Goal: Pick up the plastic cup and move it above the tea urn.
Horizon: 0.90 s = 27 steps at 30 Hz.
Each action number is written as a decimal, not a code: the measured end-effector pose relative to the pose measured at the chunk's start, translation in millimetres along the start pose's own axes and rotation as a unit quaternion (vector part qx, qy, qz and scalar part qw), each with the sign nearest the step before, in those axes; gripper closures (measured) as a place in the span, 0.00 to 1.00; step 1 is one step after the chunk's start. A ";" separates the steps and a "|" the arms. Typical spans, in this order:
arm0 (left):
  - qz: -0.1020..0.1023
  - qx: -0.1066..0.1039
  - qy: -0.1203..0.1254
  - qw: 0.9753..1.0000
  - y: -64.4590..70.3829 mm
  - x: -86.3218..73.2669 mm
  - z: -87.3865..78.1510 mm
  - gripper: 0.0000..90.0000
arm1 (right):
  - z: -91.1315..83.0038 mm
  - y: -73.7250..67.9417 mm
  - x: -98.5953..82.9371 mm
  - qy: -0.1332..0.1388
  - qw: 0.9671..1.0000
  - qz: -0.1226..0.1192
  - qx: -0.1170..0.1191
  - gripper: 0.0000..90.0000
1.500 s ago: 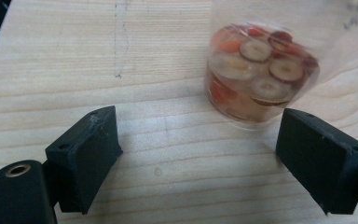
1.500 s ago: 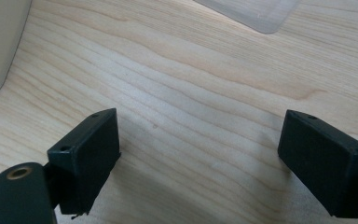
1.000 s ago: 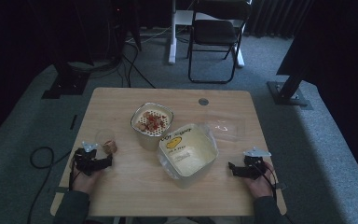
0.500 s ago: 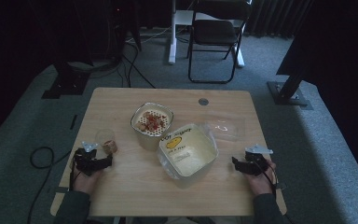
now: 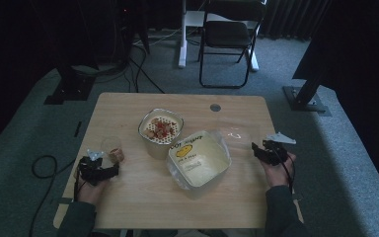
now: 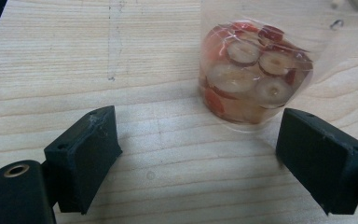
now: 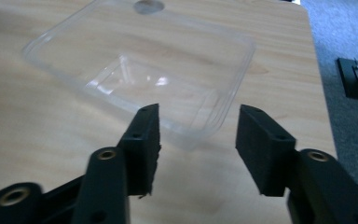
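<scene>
nothing grabbed yet | left tool (image 6: pixel 191 154) wide open by small clear cup of sliced fruit (image 6: pixel 249 77) | right tool (image 7: pixel 198 144) open, facing clear plastic lid (image 7: pixel 140 65) | everything left

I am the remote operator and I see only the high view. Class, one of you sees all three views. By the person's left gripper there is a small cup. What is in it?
Observer: The left gripper view shows the small clear cup packed with round slices, pale in the middle with red edges.
Operator: Is the left gripper holding that cup?
Observer: No. Its fingers stand wide apart, and the cup sits on the table beyond them.
Operator: What lies in front of the right gripper? I see only a faint glare.
Observer: A clear plastic lid, shallow and rectangular, lies flat there. The open fingers point at its near edge without closing on it.
</scene>
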<state>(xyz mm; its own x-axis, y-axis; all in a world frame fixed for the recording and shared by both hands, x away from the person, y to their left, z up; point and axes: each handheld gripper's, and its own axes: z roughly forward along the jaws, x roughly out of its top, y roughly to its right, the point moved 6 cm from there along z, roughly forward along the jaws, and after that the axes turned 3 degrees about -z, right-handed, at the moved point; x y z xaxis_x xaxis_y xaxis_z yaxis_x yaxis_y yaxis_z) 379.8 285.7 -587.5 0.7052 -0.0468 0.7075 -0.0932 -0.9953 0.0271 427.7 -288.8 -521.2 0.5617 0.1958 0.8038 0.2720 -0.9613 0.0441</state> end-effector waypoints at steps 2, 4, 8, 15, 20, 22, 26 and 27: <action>0.000 0.000 0.000 1.000 0.0 0.0 0.0 0.15 | 5.6 4.7 6.6 -0.003 1.000 0.018 0.003 0.61; 0.000 0.000 0.000 1.000 0.0 0.1 0.1 0.15 | 11.5 10.2 12.0 -0.009 0.999 0.038 0.005 0.63; 0.000 0.000 0.000 1.000 0.1 0.3 0.2 0.15 | 21.8 19.9 19.2 -0.022 0.998 0.061 0.000 0.63; 0.001 -0.001 -0.001 1.000 0.1 0.4 0.4 0.15 | 43.8 32.8 21.2 -0.050 0.993 0.109 0.022 0.64; 0.001 -0.001 0.000 1.000 0.2 0.4 0.4 0.15 | 54.8 37.5 16.6 -0.076 0.989 0.123 0.024 0.72; 0.001 -0.001 0.000 1.000 0.2 0.5 0.4 0.15 | 57.3 37.3 15.5 -0.081 0.988 0.125 0.035 0.79; 0.001 -0.001 -0.001 1.000 0.1 0.5 0.4 0.15 | 56.9 34.7 17.0 -0.084 0.987 0.125 0.055 0.90; 0.001 -0.001 -0.001 1.000 0.1 0.5 0.4 0.15 | 56.2 33.5 17.8 -0.084 0.988 0.120 0.056 0.94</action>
<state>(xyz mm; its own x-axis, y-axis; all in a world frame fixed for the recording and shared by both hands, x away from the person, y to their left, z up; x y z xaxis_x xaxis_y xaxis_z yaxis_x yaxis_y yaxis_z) 380.4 285.5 -587.5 0.7056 -0.0496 0.7069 -0.0970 -0.9949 0.0270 490.7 -306.6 -538.7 0.7397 0.0031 0.6730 0.1941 -0.9585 -0.2090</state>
